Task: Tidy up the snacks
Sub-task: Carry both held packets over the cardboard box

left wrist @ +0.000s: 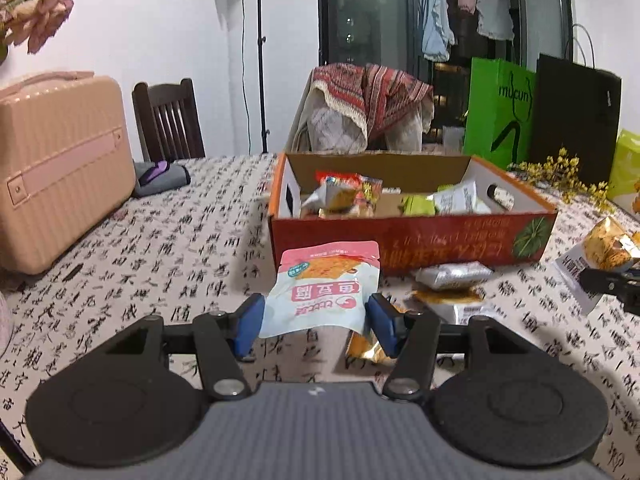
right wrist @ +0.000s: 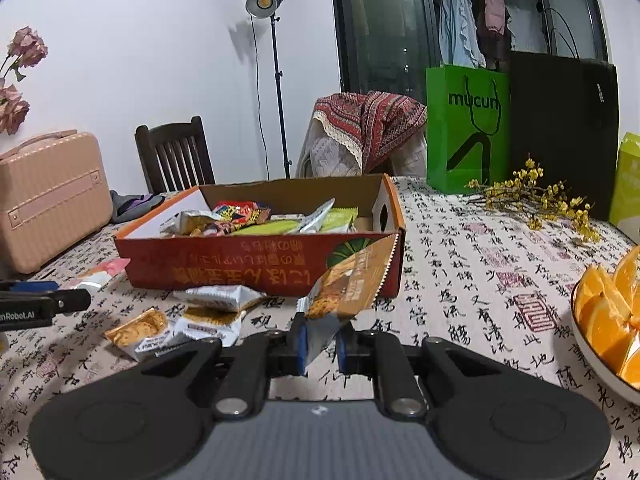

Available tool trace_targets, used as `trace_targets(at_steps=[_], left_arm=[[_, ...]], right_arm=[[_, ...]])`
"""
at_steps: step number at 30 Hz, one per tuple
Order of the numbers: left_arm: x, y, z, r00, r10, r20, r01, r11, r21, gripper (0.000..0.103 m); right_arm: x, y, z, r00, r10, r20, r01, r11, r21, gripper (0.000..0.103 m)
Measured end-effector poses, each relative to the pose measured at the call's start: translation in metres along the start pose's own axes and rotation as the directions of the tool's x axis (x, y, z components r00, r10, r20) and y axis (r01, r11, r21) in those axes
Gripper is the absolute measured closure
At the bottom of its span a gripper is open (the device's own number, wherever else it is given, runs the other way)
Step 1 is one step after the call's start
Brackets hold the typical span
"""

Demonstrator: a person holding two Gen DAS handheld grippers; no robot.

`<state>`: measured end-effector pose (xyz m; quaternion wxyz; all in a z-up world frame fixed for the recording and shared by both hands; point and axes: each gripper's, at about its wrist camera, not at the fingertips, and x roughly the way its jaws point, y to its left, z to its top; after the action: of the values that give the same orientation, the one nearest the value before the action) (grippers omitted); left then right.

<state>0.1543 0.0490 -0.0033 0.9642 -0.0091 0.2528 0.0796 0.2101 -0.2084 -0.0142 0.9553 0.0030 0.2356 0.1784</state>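
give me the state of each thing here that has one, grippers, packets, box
left gripper: shut on pink snack pouch, lifted
right gripper: shut on brown snack packet, lifted
cardboard box: open top, partly filled with snacks
loose packets: lying on the table before the box

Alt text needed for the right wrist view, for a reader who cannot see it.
The right tool pinches a brown-and-white snack packet above a patterned tablecloth, in front of a red cardboard box holding snacks. More packets lie left of it, and a bowl of orange wedges sits at the right edge.
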Motion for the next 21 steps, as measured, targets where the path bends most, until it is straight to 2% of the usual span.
trace_targets(at_steps=[10,21], left_arm=[[-0.001,-0.017,0.031,0.997,-0.037,0.075,0.037,0.999,0.001,0.045],[0.024,-0.034,0.074,0.989,-0.072,0.129,0.076,0.997,-0.027,0.045]], right_arm=[[0.003,0.007,0.026,0.999,0.005,0.053,-0.004,1.000,-0.015,0.089],[0.028,0.012,0.070,0.994,0.009,0.107,-0.006,0.999,-0.032,0.089]])
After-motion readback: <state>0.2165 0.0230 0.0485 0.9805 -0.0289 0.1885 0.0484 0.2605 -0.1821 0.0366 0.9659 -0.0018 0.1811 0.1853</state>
